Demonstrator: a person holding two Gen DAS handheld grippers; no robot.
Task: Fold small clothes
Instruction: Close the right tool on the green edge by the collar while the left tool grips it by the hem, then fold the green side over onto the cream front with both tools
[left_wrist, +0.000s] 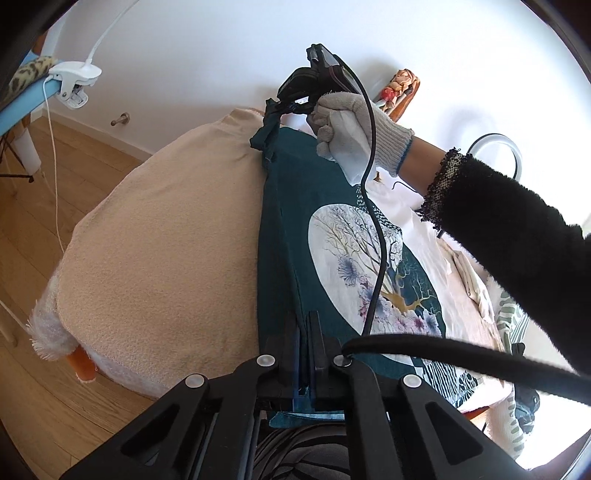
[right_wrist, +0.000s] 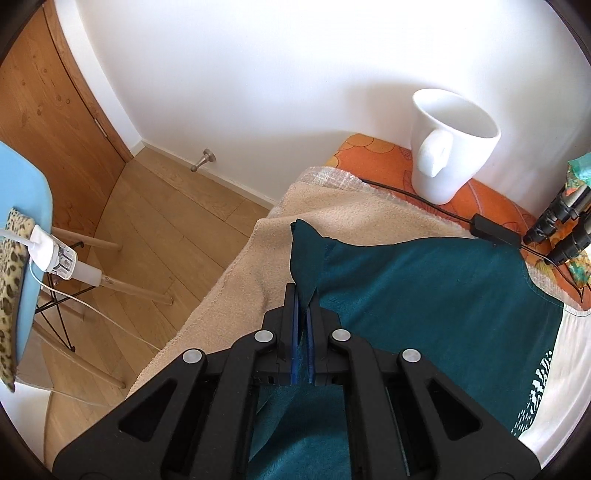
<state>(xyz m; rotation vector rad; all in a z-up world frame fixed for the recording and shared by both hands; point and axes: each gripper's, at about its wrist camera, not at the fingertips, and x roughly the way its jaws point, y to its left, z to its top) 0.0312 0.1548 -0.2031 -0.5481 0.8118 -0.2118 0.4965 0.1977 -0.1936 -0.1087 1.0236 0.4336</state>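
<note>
A teal shirt (left_wrist: 284, 236) with a round white tree-and-deer print lies lengthwise on a beige towel (left_wrist: 159, 236) that covers the table. My left gripper (left_wrist: 303, 319) is shut on the shirt's near edge, with cloth pinched between its blue pads. At the far end a gloved hand (left_wrist: 343, 129) holds my right gripper (left_wrist: 275, 107), which is shut on the shirt's far left corner. In the right wrist view that gripper (right_wrist: 303, 295) pinches a raised peak of the teal shirt (right_wrist: 424, 295), and the corner stands up above the pads.
A white mug (right_wrist: 450, 147) stands on an orange patterned cloth (right_wrist: 376, 158) at the table's far end, beside a black cable with a small box (right_wrist: 495, 225). White garments (left_wrist: 410, 206) lie right of the shirt. A blue chair (right_wrist: 33, 184) with a clip lamp stands on the wooden floor to the left.
</note>
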